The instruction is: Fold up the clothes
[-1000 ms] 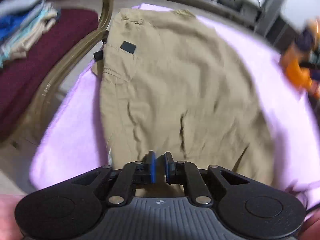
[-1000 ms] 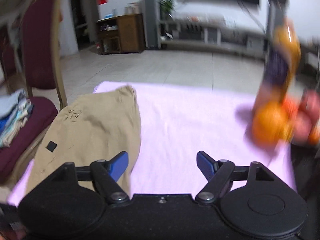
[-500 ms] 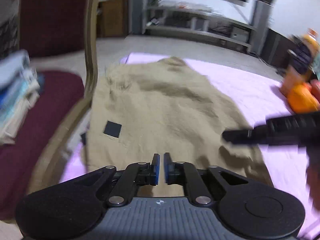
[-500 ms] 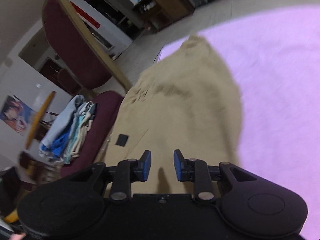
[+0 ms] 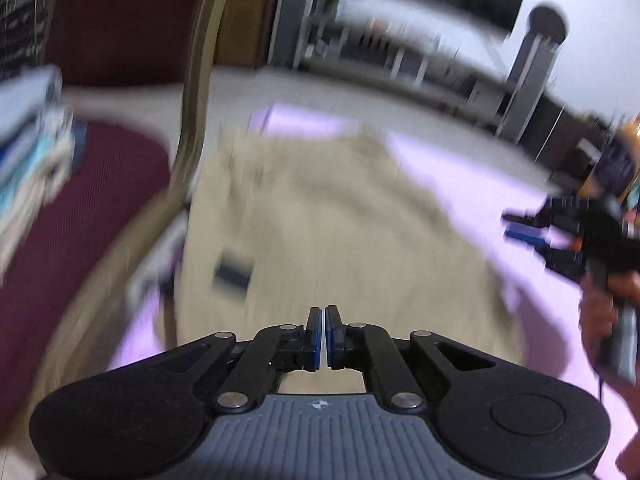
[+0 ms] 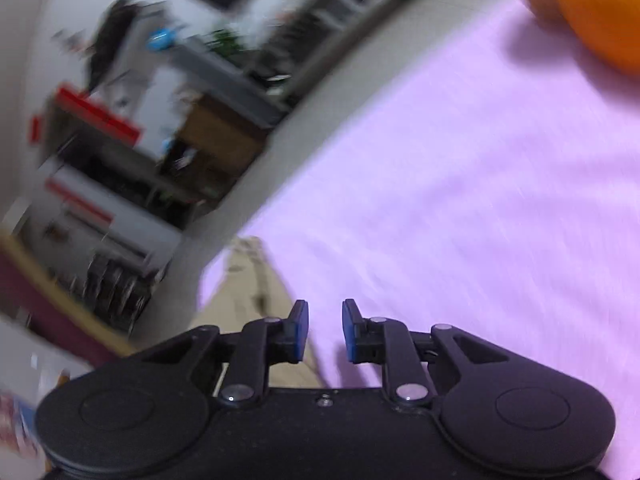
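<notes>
The tan garment (image 5: pixel 340 232) lies spread flat on the lilac-covered bench (image 5: pixel 452 168), taking up the bench's left part; its left edge runs just beside the bench's left rim, where the gilt frame of a maroon chair (image 5: pixel 96 216) stands close against it, so there is little room on that side. A small dark patch (image 5: pixel 234 272) shows on the cloth near that left edge. To the right of the garment the lilac cover is bare over a wide stretch, open up to the bench's far edge with pale floor beyond. A stack of folded clothes (image 5: pixel 28 148) sits on the chair seat at the far left. The left claw (image 5: pixel 322 338) is clenched, its blue pads nearly touching with only a thin slit between them and nothing visible in that slit; it hangs low over the near part of the garment, pointing along it toward the far edge. The right claw (image 6: pixel 325 332) is released, its pads a little apart and holding nothing, tilted over the garment's right border where tan cloth meets bare lilac. In the left wrist view a hand (image 5: pixel 604 304) grips its handle at the right side of the bench. An orange object (image 6: pixel 592 8) rests at the far right corner, too blurred to name.
</notes>
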{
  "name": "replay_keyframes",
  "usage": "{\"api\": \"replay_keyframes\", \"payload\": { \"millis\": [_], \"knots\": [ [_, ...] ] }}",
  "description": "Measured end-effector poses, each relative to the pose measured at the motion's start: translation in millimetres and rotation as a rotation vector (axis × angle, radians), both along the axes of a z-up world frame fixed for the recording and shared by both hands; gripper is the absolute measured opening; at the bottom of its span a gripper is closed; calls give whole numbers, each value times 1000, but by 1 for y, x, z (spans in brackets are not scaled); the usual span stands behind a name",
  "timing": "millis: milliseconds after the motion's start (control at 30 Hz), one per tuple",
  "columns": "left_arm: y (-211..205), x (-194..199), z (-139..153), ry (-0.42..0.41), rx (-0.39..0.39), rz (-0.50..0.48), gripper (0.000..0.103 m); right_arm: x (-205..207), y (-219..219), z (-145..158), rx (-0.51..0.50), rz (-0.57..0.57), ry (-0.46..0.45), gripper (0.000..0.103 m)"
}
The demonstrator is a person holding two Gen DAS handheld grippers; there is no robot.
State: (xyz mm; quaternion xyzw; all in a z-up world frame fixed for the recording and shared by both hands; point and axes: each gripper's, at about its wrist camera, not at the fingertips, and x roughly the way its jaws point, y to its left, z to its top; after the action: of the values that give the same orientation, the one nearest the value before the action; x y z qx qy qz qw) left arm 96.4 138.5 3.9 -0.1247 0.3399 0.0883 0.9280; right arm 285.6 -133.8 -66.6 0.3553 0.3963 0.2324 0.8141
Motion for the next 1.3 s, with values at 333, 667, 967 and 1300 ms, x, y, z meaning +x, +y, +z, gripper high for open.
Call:
{"api": "replay_keyframes", "payload": {
  "millis": [333, 667, 967, 1300],
  "knots": [
    [39, 88, -41, 13, 95, 103, 2, 16, 132, -2, 50, 617, 47, 20],
    [54, 70, -61, -33, -23, 142, 9, 72, 112, -61, 102, 233, 90, 0],
    [55, 61, -35, 51, -89, 189, 10, 36, 18, -3, -57, -1, 60, 18],
    [29, -58, 26, 38, -46, 83, 13, -90, -37, 114, -274, 169, -146, 35]
  ]
}}
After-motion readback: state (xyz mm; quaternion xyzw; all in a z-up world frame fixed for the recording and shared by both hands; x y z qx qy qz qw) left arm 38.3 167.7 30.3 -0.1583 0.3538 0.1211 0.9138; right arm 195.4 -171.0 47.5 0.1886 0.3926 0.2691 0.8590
